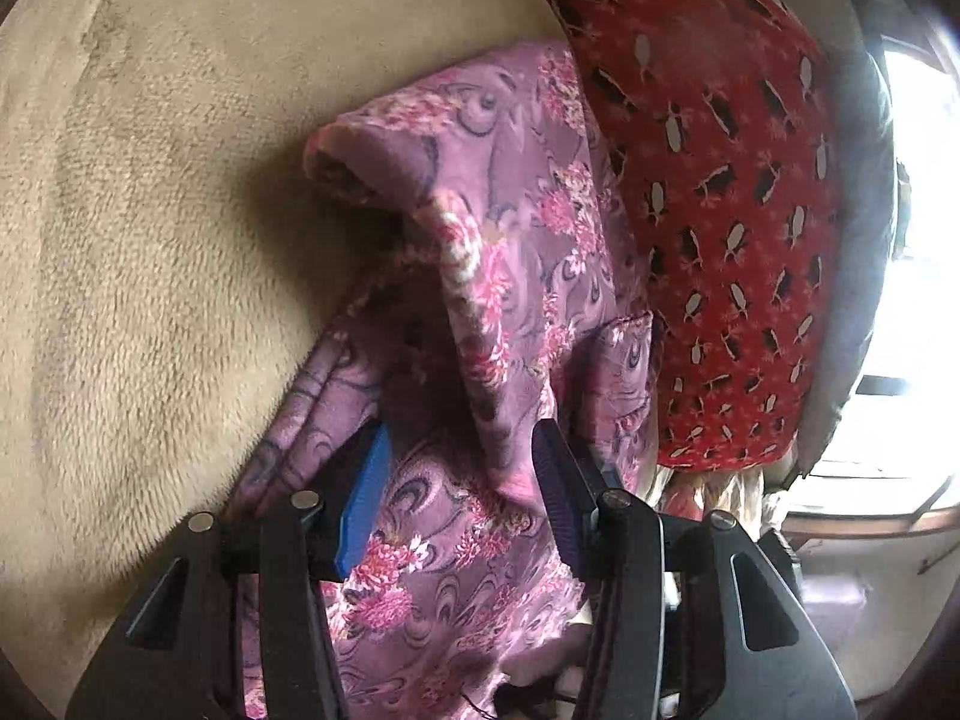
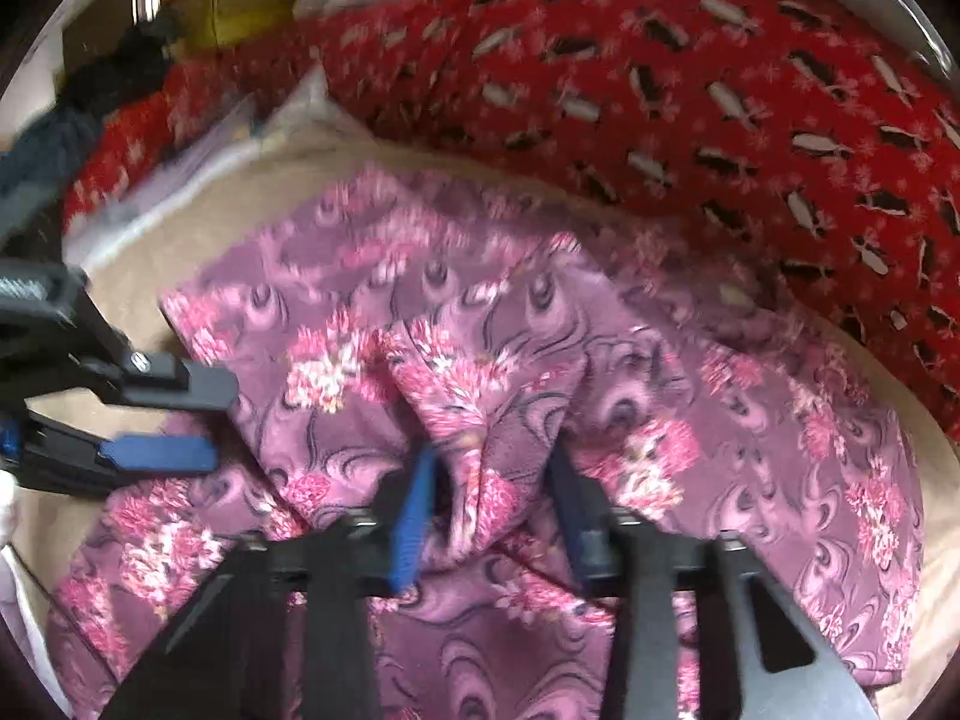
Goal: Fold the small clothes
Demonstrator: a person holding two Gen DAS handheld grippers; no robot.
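A purple garment with pink flowers lies crumpled on a beige plush surface; it also shows in the left wrist view. My left gripper is open, its blue pads either side of a raised fold of the garment. It also shows at the left of the right wrist view, open at the garment's edge. My right gripper is open, its jaws either side of a bunched ridge in the garment's middle.
A red cloth with black and white shapes lies behind and beside the garment, also in the left wrist view. Dark clutter sits at the far left. A bright window is on the right.
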